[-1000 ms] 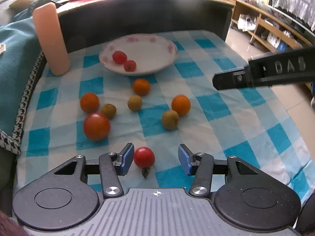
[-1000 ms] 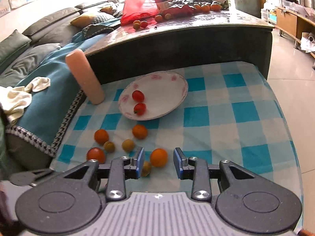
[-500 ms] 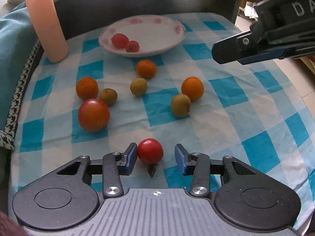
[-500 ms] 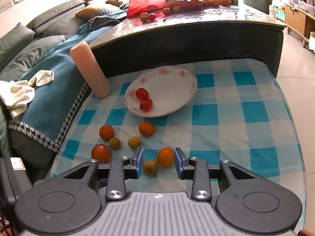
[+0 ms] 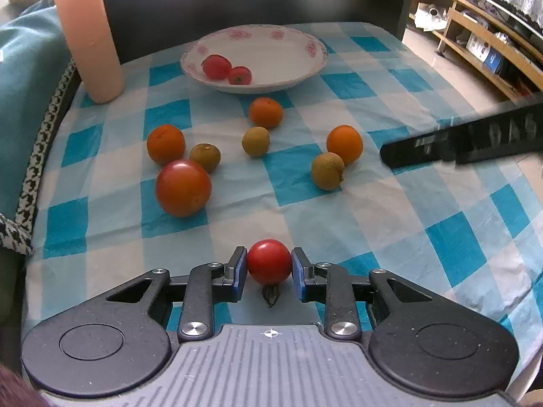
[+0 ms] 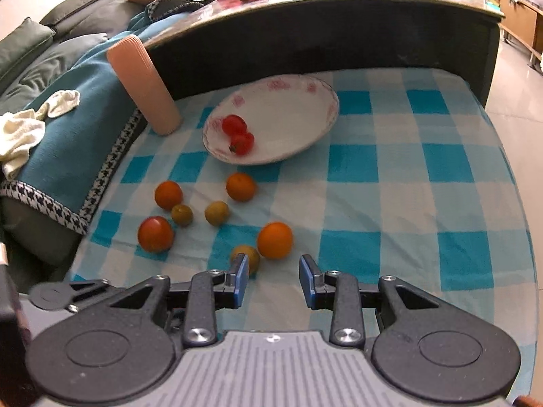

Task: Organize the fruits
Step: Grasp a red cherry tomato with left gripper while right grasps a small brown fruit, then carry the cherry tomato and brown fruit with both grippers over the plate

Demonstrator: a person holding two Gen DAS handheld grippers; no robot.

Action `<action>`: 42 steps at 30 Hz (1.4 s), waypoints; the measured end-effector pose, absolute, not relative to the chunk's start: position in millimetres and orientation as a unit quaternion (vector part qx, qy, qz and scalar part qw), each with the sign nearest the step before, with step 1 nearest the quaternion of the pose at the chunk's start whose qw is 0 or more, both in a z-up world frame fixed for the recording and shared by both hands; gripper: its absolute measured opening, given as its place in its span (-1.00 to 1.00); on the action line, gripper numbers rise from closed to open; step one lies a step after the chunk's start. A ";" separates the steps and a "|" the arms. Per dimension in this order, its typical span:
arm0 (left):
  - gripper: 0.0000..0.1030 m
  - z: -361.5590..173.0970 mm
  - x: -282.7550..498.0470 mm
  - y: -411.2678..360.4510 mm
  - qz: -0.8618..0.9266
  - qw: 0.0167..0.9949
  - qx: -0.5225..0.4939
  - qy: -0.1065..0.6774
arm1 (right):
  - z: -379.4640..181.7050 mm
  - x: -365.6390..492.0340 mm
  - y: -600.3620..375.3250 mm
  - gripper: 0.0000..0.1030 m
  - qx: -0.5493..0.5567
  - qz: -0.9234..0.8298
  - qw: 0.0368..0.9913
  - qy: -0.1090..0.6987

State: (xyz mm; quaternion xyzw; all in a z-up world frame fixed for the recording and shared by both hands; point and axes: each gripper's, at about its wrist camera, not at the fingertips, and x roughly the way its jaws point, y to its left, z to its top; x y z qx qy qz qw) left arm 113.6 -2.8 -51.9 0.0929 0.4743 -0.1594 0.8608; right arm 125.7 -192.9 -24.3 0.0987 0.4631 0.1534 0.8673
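Your left gripper (image 5: pixel 268 273): jaws closing on red cherry tomato (image 5: pixel 268 261), pads at both its sides, tomato low on checked cloth (image 5: pixel 390 224) near its front edge. A second ago those jaws stood wide, tomato loose between them. Your right gripper (image 6: pixel 273 279): jaws part open, nothing between, orange (image 6: pixel 275 240) just ahead; gap unchanged, but gripper now lower. Plate (image 5: pixel 298 78) at far side holds two red tomatoes. Open cloth lies right of fruit cluster; pink cylinder (image 5: pixel 90 37) stands at left edge.
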 end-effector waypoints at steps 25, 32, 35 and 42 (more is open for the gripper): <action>-0.27 -60.5 104.1 6.4 -0.183 0.868 0.115 0.448 | -69.6 145.8 -132.6 -0.08 0.041 0.181 0.877 0.443; -0.29 -59.8 102.3 3.0 -0.178 0.869 0.119 0.445 | -69.1 138.1 -120.1 -0.11 -0.024 0.184 0.881 0.436; -0.28 -58.7 104.3 0.7 -0.174 0.869 0.119 0.448 | -68.4 135.0 -118.1 -0.17 -0.034 0.186 0.879 0.438; -0.28 -58.6 101.7 -12.3 -0.171 0.868 0.139 0.445 | -63.0 122.7 -123.8 -0.17 -0.015 0.188 0.873 0.450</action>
